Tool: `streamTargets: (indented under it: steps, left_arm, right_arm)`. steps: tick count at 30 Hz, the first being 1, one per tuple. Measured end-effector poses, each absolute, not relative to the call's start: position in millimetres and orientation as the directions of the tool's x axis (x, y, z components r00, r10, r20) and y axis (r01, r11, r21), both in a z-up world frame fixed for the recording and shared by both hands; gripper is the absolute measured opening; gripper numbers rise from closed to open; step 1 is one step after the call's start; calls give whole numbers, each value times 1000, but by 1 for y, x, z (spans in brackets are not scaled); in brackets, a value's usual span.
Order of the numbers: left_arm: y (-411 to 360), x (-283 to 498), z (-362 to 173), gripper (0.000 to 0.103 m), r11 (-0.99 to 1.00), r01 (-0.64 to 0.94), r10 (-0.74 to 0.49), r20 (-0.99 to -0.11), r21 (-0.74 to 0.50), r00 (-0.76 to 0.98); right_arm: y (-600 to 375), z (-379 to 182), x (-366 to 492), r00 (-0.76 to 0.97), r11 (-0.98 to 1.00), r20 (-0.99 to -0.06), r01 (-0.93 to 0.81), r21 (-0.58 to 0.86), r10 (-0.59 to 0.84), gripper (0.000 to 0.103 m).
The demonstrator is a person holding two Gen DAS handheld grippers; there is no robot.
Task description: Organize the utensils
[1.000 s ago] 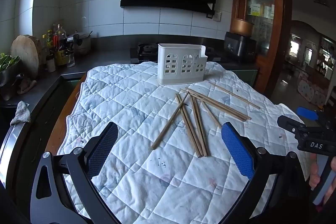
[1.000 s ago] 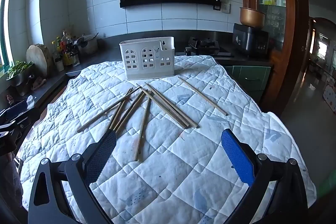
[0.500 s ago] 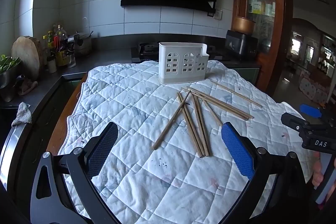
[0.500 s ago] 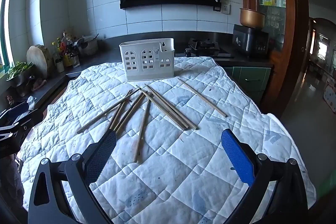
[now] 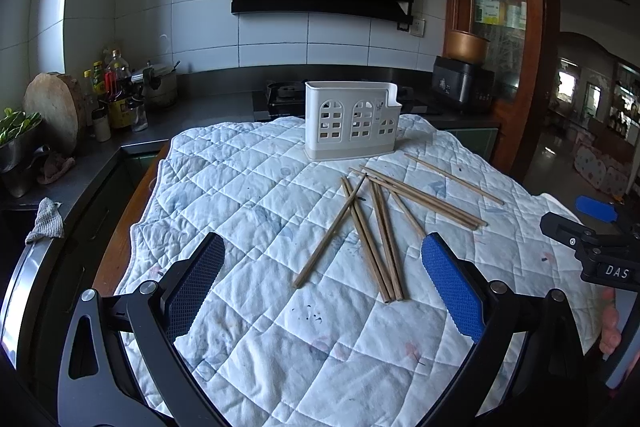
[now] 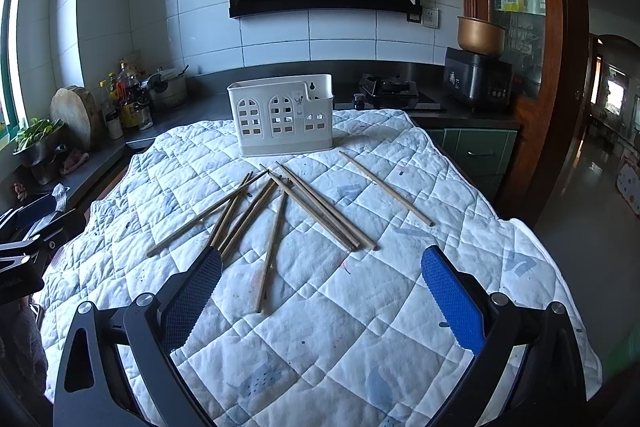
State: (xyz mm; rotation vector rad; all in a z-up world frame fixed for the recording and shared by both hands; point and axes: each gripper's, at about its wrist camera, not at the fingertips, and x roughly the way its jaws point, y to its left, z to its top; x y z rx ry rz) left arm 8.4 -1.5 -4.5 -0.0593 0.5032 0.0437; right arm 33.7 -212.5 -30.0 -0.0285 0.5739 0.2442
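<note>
Ten-odd chopsticks (image 6: 316,205) scattered before holder (image 6: 282,115), light, stiff, slippery; both claws (image 5: 322,285) (image 6: 320,289) spread, empty; best pinched mid-length.

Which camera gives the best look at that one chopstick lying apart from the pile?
The right wrist view: the lone chopstick lies whole and large, apart from the pile. The left wrist view shows it farther off and thinner.

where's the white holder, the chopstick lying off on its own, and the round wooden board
white holder (image 6: 282,119), right wrist view, front wall.
lone chopstick (image 6: 386,188), right wrist view, middle of its shaft.
round wooden board (image 5: 52,111), left wrist view, flat face.
</note>
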Motion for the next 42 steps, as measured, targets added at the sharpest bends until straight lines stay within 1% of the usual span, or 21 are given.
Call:
streamTargets:
  steps: [6, 26, 42]
  left_arm:
    - [2, 9, -4, 98, 996, -70, 32, -481, -61, 876]
    - [-2, 9, -1, 98, 996, -68, 34, -466, -56, 884]
    - [2, 16, -5, 97, 994, -84, 42, -478, -67, 877]
  right_arm:
    - [-211, -29, 35, 813, 970, -539, -240, 38, 222, 97]
    - [-207, -31, 36, 808, 968, -543, -249, 39, 230, 97]
    - [-204, -34, 42, 804, 965, -544, -258, 45, 241, 97]
